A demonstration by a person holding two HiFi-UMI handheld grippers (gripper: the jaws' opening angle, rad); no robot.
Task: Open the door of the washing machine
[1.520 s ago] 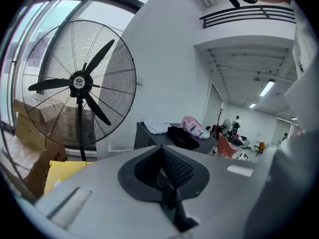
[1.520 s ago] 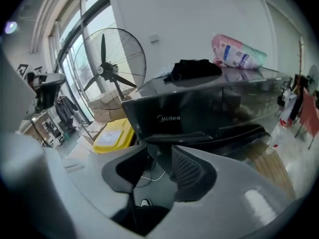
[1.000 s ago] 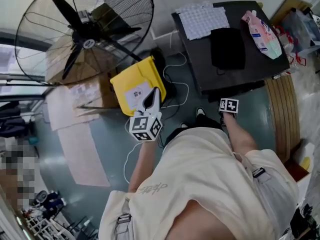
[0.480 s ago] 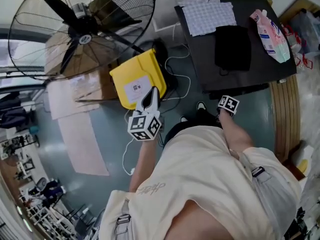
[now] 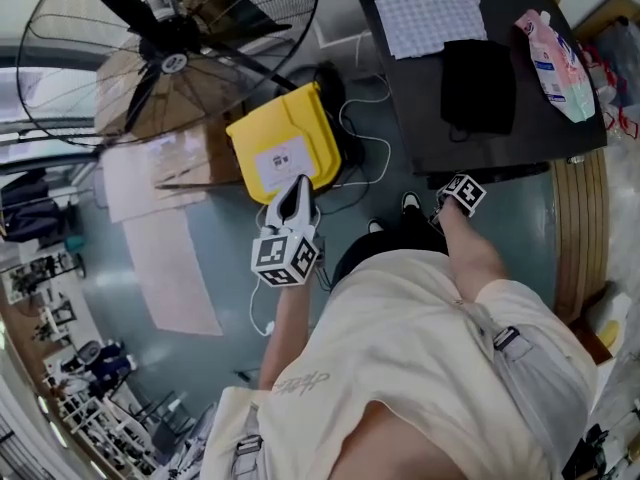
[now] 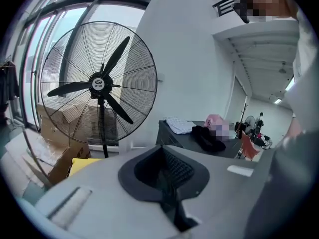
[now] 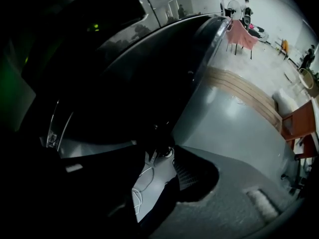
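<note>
The washing machine stands at the upper right of the head view, with a dark top that carries cloths and a pink bag. In the right gripper view its dark curved door fills the upper left, close in front of the jaws. My right gripper points steeply down beside the machine's front. Its jaws are opening, and only floor and white cable show in the gap. Its marker cube sits just under the machine's front edge. My left gripper is shut and empty, held out over the floor towards a yellow case.
A big standing fan is at the upper left with cardboard boxes under it. White cable trails on the floor between the case and the machine. A wooden strip runs along the right. Checked cloth, black cloth and pink bag lie on the machine.
The right gripper's cube has rolled and come closer to the machine's front edge. The left gripper has shifted slightly and stays shut.
</note>
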